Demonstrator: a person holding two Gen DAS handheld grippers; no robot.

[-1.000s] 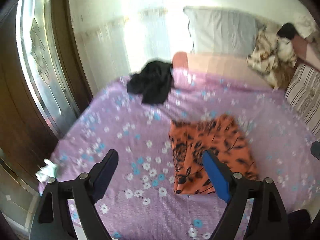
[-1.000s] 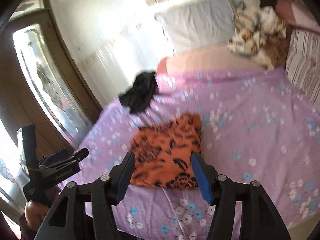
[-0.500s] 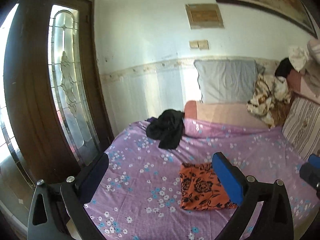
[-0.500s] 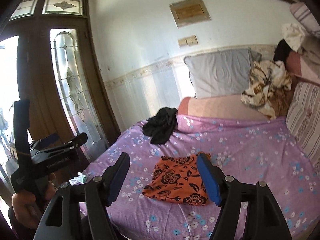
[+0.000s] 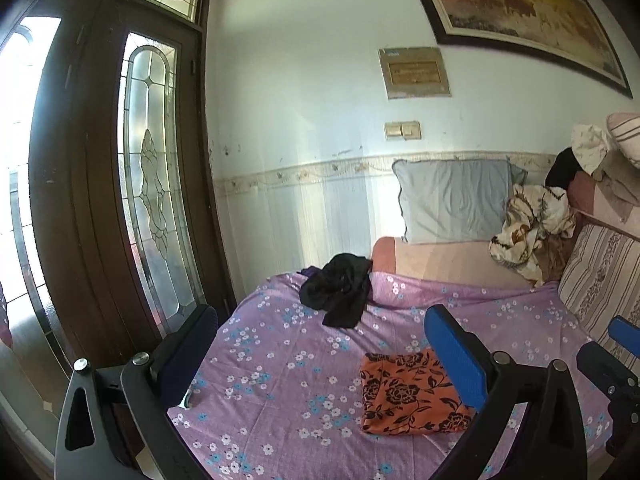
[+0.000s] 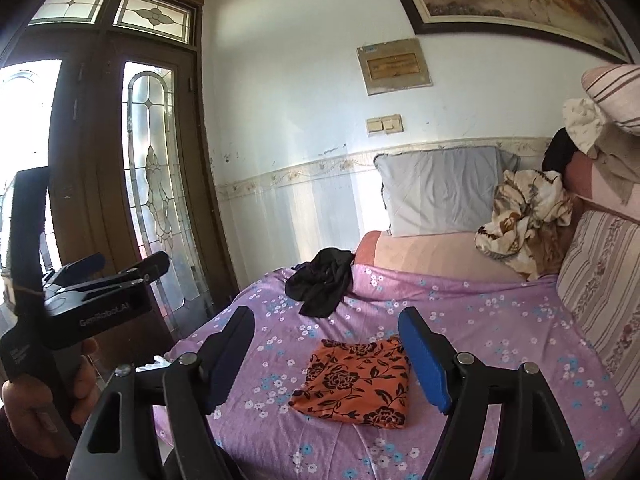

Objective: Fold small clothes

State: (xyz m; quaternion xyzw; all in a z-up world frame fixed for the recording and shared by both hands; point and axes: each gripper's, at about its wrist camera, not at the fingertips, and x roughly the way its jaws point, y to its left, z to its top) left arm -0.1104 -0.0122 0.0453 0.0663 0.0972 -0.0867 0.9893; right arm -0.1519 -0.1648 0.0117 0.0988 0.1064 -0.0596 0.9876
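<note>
Both grippers backed up off the bed (image 5: 280, 360), jaws just widened, empty: left gripper (image 5: 320, 344), right gripper (image 6: 326, 344). Orange garment (image 6: 356, 384) folded mid-bed; black garment (image 6: 320, 284) beyond it still crumpled.

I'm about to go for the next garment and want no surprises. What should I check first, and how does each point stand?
1. Left gripper empty, jaws wide after opening: ok.
2. Right gripper empty, jaws apart after opening: ok.
3. Orange floral garment folded flat on the purple bedsheet, free of both grippers: ok.
4. Black garment ready to pick, crumpled near the sheet's far edge: ok.
5. Black garment's type and layout: cannot tell.
6. Bare sheet between the two garments for folding: ok.
</note>
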